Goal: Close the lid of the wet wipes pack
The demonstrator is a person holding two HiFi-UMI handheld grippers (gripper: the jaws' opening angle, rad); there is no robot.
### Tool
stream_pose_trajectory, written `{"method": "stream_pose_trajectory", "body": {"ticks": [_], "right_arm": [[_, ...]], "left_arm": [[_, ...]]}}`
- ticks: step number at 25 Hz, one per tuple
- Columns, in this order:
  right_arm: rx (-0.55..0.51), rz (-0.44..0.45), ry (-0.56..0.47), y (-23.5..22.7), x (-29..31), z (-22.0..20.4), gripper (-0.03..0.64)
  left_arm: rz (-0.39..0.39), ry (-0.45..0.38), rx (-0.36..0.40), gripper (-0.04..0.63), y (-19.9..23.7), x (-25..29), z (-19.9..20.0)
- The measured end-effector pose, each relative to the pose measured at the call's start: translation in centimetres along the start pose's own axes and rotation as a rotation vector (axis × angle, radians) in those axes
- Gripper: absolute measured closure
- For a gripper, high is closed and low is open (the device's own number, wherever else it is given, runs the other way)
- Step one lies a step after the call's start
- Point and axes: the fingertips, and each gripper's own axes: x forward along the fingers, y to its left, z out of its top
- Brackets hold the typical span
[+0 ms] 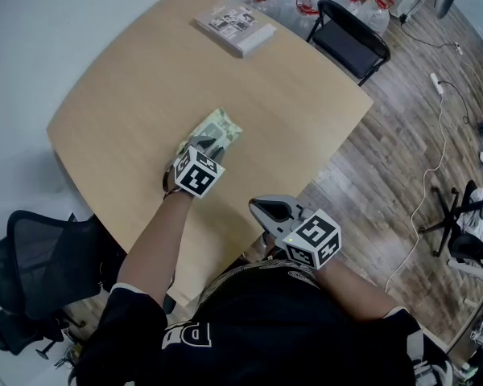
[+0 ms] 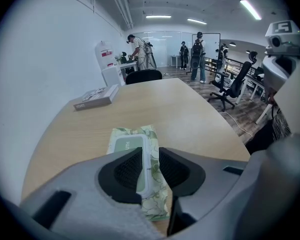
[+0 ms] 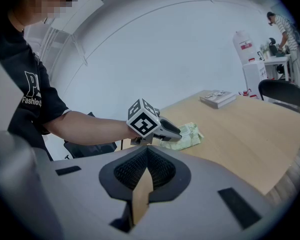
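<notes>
Risk first: the left gripper (image 2: pixel 150 159) hangs nose-down over the near end of the wet wipes pack (image 1: pixel 222 127), which lies flat on the bench (image 1: pixel 129 95). Its jaws stand apart, clamped on nothing, with the white edge of the lid (image 2: pixel 127 146) showing in the gap. If we press off-centre, one jaw could land on the soft wrapper, and the pack could skid or the lid fail to latch. The right gripper (image 3: pixel 147 151) hovers off the bench edge, jaws clenched together and empty, so nothing steadies the pack. In the head view the left gripper hides the lid. Only the left gripper view shows it, lying flat or nearly so.
</notes>
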Motion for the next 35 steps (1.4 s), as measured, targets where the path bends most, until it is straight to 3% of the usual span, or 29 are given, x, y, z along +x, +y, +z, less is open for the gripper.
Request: {"method": "stream_pose_trajectory", "body": {"ticks": [12, 16, 22, 35], "right_arm": [[0.006, 0.003, 0.003, -0.2, 0.3, -0.2, 0.612], [0.013, -0.001, 0.007, -0.4, 0.4, -0.3, 0.612], [0.016, 0.006, 0.01, -0.4, 0.5, -0.4, 0.612], [-0.003, -0.009, 0.024, 0.2, 0.4, -0.4, 0.612]], "left_arm": [[0.022, 0.028, 0.018, 0.488, -0.2, 0.7, -0.7], [0.038, 0.039, 0.015, 0.541, 0.4, 1.0, -0.9], [0.031, 0.06, 0.041, 0.548, 0.2, 1.2, -0.9], [-0.004, -0.01, -0.055, 0.548, 0.2, -0.5, -0.1]]}}
